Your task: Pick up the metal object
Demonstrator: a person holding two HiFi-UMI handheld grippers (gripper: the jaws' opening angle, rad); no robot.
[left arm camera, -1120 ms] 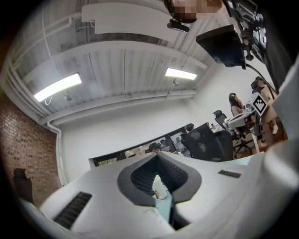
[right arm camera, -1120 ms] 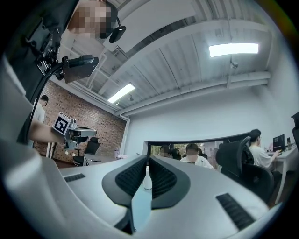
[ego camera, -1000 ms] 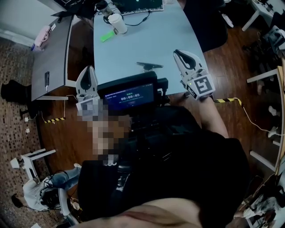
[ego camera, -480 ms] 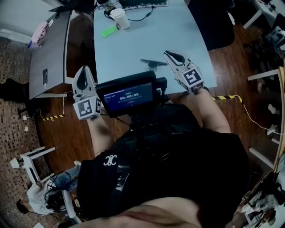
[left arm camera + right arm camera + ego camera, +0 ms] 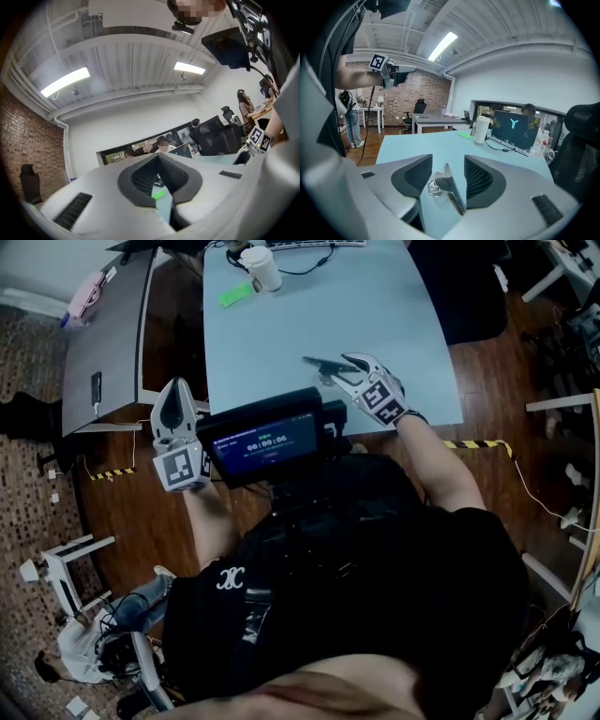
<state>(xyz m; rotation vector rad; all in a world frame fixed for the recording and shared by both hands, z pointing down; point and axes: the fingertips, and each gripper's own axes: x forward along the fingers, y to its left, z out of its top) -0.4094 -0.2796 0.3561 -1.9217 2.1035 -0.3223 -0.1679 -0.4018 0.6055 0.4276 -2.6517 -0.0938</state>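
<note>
Grab stage: right gripper (image 5: 448,161) has just spread its jaws wide around the metal object (image 5: 443,183), not pinching yet, left gripper (image 5: 158,157) closed on nothing, so next it needs a squeeze and lift.
</note>
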